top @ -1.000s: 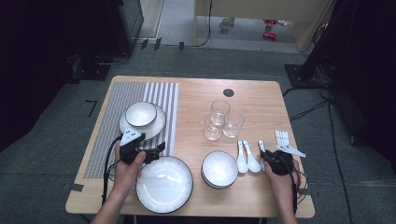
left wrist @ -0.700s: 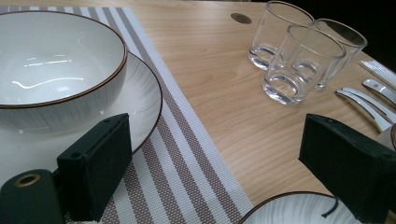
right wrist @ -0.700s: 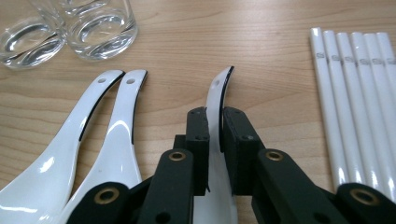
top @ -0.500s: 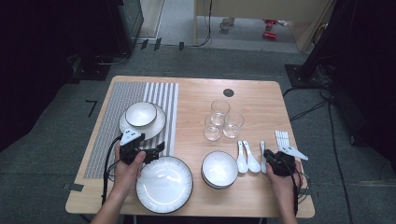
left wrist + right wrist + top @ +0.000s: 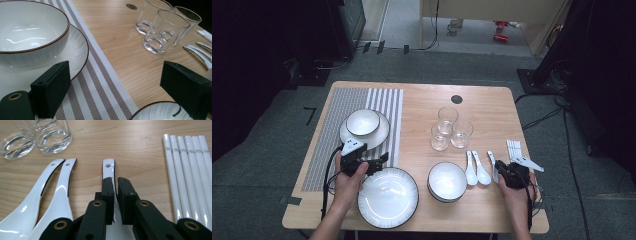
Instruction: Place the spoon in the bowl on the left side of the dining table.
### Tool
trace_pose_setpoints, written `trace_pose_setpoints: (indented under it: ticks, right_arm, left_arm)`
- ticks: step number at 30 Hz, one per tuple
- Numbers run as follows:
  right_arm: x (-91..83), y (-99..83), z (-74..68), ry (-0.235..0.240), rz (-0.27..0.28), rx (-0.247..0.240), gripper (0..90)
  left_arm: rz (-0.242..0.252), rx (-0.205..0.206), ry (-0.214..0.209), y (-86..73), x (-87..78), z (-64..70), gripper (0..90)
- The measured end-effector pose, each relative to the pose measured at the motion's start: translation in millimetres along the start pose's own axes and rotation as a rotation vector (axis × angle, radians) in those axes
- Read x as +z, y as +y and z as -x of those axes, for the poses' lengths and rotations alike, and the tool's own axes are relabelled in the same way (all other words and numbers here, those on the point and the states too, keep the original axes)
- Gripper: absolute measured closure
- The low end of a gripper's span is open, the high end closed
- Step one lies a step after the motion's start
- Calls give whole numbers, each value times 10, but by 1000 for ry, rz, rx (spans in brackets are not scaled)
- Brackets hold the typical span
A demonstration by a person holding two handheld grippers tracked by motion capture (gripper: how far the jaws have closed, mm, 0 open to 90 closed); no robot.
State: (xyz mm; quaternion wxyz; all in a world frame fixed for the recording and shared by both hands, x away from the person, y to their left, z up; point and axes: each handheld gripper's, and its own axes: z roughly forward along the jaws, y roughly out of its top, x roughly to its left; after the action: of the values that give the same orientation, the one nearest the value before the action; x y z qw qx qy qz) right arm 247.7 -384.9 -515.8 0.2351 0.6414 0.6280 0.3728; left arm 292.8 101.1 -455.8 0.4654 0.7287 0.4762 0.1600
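My right gripper (image 5: 116, 182) is shut on the handle of a white spoon (image 5: 109, 167) that lies on the wooden table, right of two more white spoons (image 5: 42, 195). From above, the right gripper (image 5: 501, 172) sits near the table's front right, over that spoon (image 5: 491, 159). My left gripper (image 5: 377, 161) stands open with nothing between its jaws, low over the striped placemat (image 5: 100, 82). It is between a bowl (image 5: 30, 37) on a small plate (image 5: 77, 55) and the large plate (image 5: 388, 197).
Three glasses (image 5: 447, 127) stand mid-table. A stack of white bowls (image 5: 447, 181) sits left of the spoons. Several white chopsticks (image 5: 185, 170) lie just right of the held spoon. The table's front edge is near both hands.
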Motion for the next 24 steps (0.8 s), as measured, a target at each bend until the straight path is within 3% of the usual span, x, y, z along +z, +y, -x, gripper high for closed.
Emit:
trace_pose_setpoints:
  ticks: [12,24]
  right_arm:
    - [23,8,31,48,-24,39,690]
    - [57,-25,57,45,-34,60,732]
  left_arm:
    - [-3,-2,1,-5,6,-12,95]
    - [-6,1,-1,-9,11,-5,96]
